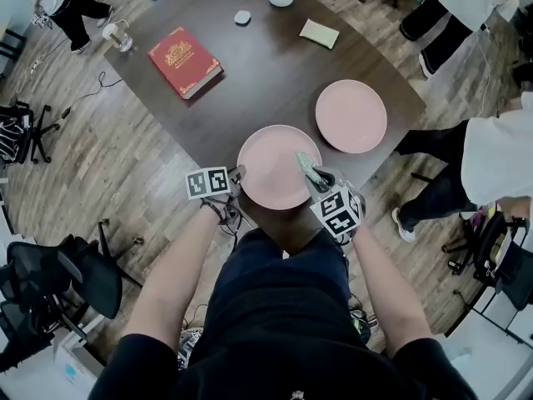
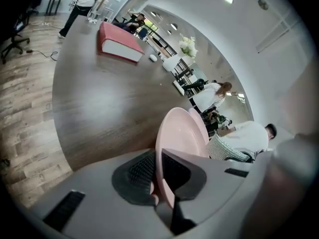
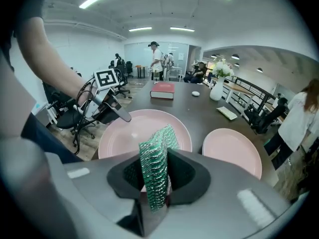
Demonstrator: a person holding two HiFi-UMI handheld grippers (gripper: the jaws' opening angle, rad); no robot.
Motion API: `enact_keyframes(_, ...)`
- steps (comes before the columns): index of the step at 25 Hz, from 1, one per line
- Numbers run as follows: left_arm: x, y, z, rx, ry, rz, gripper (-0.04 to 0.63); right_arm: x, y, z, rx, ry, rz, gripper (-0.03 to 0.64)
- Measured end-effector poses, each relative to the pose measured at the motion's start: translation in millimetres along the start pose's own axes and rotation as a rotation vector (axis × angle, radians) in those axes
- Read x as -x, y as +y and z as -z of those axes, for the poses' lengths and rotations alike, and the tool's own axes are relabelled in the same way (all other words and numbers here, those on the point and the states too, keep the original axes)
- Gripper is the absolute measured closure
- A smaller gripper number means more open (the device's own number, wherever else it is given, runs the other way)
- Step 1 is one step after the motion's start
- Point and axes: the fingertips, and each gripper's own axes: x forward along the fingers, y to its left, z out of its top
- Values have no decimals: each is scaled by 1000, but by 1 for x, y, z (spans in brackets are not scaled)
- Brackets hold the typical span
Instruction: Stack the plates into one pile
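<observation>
Pink plate (image 1: pixel 271 167), left rim clamped in left hand-held gripper (image 1: pixel 236 175)

A black short-sleeved top (image 1: pixel 275 344) and dark navy trousers (image 1: pixel 275 265) are worn, and a dark strap (image 1: pixel 218 212) is seen round the left wrist. The left tool (image 1: pixel 236 174) and the right tool (image 1: pixel 306 163) are each made of smooth grey plastic. Black ribbed pads (image 2: pixel 142 169) are set into the inner faces of the jaws. Each tool is topped by a white cube (image 1: pixel 207 182) printed with black square markers.
</observation>
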Motion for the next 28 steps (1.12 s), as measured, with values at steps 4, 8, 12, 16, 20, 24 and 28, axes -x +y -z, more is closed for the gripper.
enact_keyframes(4, 27, -10, -4, 40, -72, -13, 577, 24, -4, -11, -70, -59, 34, 529)
enact_keyframes(8, 54, -20, -2, 74, -121, -47, 574, 52, -2, -24, -97, -116, 56, 529)
enact_keyframes(12, 79, -29, 3, 114, -169, -80, 572, 83, -5, -37, -105, -173, 95, 529)
enact_keyframes(16, 104, -41, 0, 147, -239, -101, 572, 108, -24, -50, -111, -235, 128, 529)
enact_keyframes(20, 124, -62, 4, 181, -309, -110, 572, 128, -44, -56, -105, -289, 132, 529)
enact_keyframes(24, 131, -94, 6, 202, -390, -111, 571, 144, -68, -63, -88, -339, 99, 529)
enact_keyframes(28, 128, -129, 30, 287, -461, -113, 571, 171, -91, -47, -48, -343, 56, 529)
